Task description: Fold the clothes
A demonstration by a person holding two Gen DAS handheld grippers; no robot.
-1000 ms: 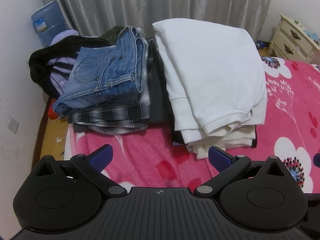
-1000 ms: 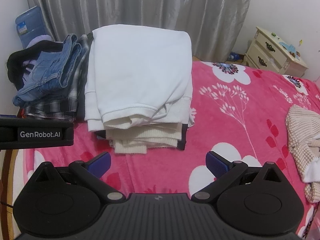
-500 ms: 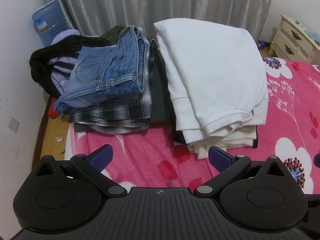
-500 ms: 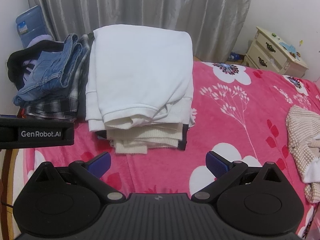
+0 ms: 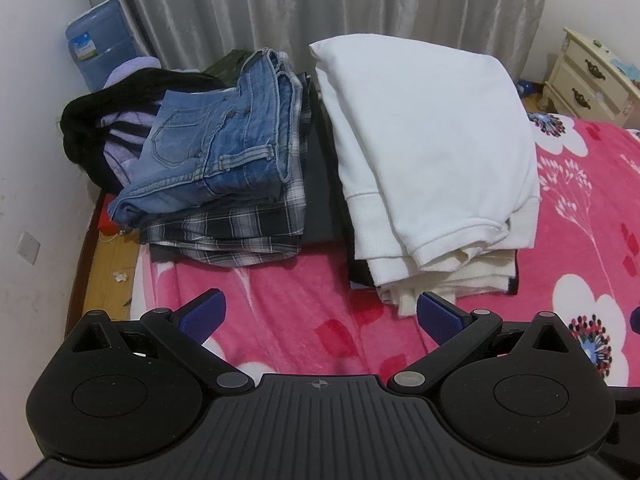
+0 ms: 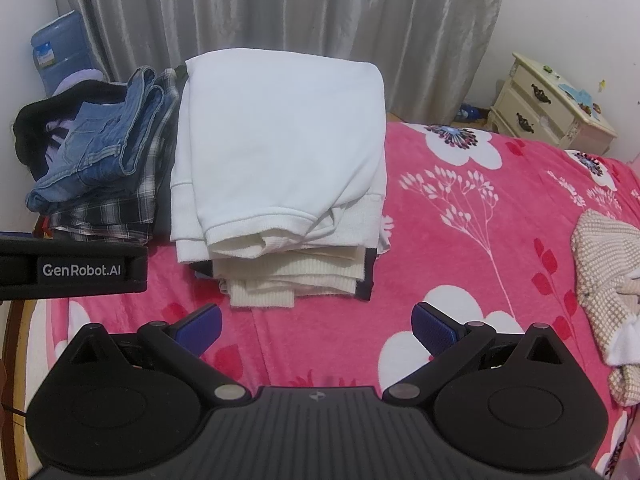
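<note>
left wrist view
left gripper [image 5: 318, 316]: hanging over the pink blanket [image 5: 296, 312], jaws spread wide, holding nothing.
white sweater [image 5: 428, 136]: lying folded atop the right stack, long axis running away from the camera, hem facing the gripper.
stacks: two, side by side; jeans [image 5: 216, 152] topping the left one.

right wrist view
right gripper [image 6: 316, 322]: jaws wide, gripping nothing.
beige knit [image 6: 608, 280]: one, lying crumpled at right.
nightstand [image 6: 548, 108]: standing beyond the bed.

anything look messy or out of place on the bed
Two things. The beige knit garment lies crumpled and unfolded at the bed's right edge. The black garment sits bunched beside the folded jeans. The white sweatshirt stack looks tidy.
</note>
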